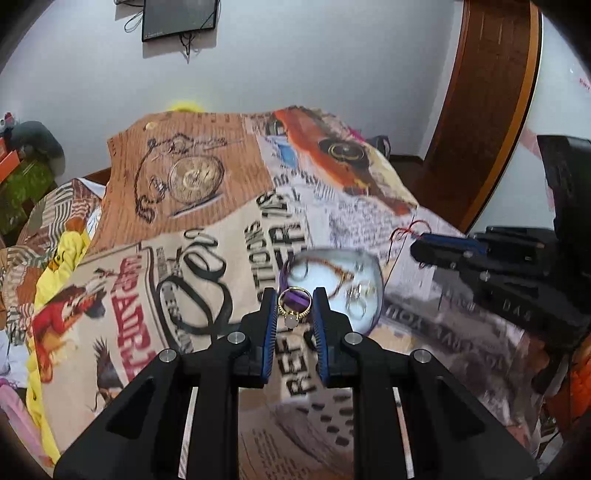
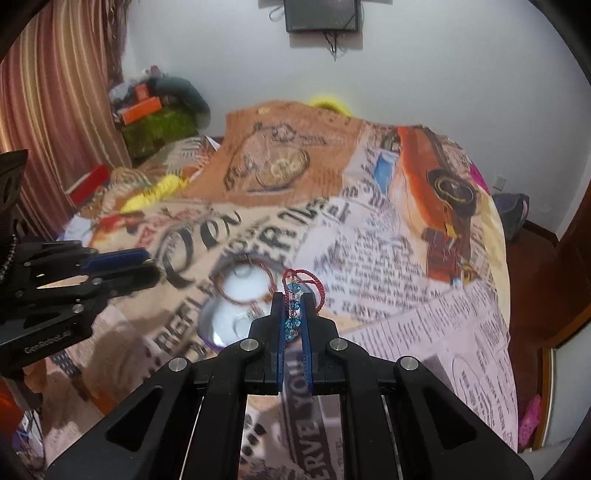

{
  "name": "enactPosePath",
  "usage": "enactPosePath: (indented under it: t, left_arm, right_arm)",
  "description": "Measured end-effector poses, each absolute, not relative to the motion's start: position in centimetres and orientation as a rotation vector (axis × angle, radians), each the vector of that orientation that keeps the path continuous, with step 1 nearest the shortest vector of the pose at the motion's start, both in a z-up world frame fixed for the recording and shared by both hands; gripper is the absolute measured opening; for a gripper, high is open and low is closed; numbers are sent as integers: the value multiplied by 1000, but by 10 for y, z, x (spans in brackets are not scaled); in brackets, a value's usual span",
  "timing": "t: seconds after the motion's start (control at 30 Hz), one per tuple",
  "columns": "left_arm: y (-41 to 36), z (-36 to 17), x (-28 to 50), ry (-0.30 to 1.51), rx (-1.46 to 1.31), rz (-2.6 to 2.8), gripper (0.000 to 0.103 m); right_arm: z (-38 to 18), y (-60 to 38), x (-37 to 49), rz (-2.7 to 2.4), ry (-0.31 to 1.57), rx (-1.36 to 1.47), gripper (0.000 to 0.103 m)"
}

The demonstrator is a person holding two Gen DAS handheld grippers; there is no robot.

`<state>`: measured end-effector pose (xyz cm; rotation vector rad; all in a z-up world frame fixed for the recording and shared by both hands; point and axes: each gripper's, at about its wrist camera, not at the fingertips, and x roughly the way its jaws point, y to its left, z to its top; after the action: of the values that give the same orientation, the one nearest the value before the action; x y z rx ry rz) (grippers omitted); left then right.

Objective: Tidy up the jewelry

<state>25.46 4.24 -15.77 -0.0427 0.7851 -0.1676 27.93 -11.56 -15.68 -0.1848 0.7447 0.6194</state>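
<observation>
My left gripper [image 1: 294,300] is shut on a gold ring [image 1: 294,303] with a pale stone hanging below the band, held above the printed bedspread. Just beyond it lies a shallow glass dish [image 1: 334,288] holding a thin chain and small rings. My right gripper [image 2: 293,303] is shut on a red cord bracelet [image 2: 295,295] strung with blue beads, its red loop sticking out past the fingertips. The same dish [image 2: 236,306] shows blurred to the left of those fingers. The right gripper [image 1: 447,251] appears at the right of the left wrist view, and the left gripper [image 2: 147,263] at the left of the right wrist view.
A bedspread [image 1: 184,258] printed with newsprint, a pocket watch and a car covers the bed. Yellow cloth [image 1: 55,266] and clutter [image 2: 155,118] pile at its far side. A wooden door [image 1: 487,103], a curtain [image 2: 55,110] and a wall screen [image 2: 321,14] stand around.
</observation>
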Motion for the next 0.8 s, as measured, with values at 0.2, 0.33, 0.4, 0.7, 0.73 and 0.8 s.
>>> enactPosePath:
  t: [0.2,0.33,0.4,0.7,0.73,0.8]
  left_arm:
    - [34,-156,279,788,-59,-210,18]
    - [25,-166,296,826,-65,-245,18]
    - [22,-175,304,856,-72,-259,18]
    - [14,-194,312,892,-54,-275,18]
    - [15,-194,311,892,-51,-278,18]
    - [16,-193,309,892,-42,-277,18]
  right_arm:
    - [-149,-109,288,638,724,-147,7]
    - [-156,-105,298,641,747,-136,7]
    - [-164,-103,303,650,775,-135,7]
    - [-187,-101,316,661,857,-163,7]
    - [-188,-101,315,664,859,-163,7]
    - [-189,-99,314,669,863,-164,7]
